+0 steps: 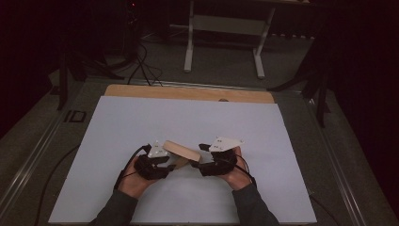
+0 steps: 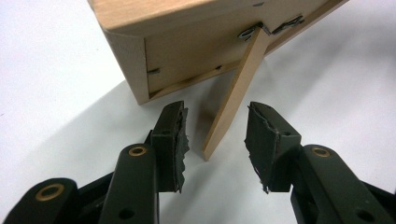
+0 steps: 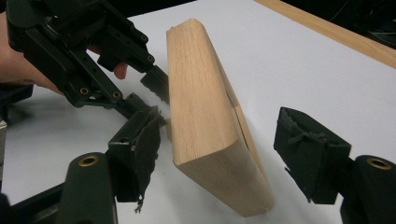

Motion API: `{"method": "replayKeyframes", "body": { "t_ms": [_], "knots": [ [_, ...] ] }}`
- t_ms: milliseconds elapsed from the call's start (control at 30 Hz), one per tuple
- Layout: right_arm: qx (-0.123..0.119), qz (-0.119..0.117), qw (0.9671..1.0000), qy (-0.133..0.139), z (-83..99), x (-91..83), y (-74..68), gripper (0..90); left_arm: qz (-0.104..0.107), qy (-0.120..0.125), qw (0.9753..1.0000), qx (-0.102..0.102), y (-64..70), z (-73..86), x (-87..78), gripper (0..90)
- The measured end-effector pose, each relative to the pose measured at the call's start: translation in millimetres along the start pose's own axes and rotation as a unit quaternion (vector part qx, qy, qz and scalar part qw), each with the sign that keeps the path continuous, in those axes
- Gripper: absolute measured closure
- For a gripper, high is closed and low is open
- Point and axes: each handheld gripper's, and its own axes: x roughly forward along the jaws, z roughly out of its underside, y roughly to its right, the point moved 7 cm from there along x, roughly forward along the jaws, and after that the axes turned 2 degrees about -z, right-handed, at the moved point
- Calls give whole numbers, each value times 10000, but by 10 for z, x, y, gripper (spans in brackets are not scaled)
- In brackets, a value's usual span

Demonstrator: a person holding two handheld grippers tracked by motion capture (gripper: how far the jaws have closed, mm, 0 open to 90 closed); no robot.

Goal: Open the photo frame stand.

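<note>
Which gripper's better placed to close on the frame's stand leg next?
Left, probably. The left gripper has its jaws open on either side of the stand leg, lined up with its tip. The right gripper is open around the wooden frame body, its end between the jaws.

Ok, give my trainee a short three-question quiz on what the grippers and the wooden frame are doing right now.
1. True or false: the left gripper is shut on the stand leg of the wooden frame.
2. What does the wooden frame rest on? A) white table sheet B) a metal tray C) a person's palm
3. Fill in: the frame's end sits between the open jaws of the ____ gripper.

Key
1. False: the jaws stand open, with the leg's tip between them.
2. A
3. right
</note>
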Motion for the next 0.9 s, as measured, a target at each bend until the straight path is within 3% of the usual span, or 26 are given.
{"method": "replayKeyframes", "body": {
  "t_ms": [467,900],
  "knots": [
    [139,-14,9990,421,-137,-168,30,306,-38,42,10000,15,-27,-12,-77,573],
    [245,165,9973,678,-189,-321,136,318,-31,58,10000,30,-14,-22,-86,574]
  ]
}}
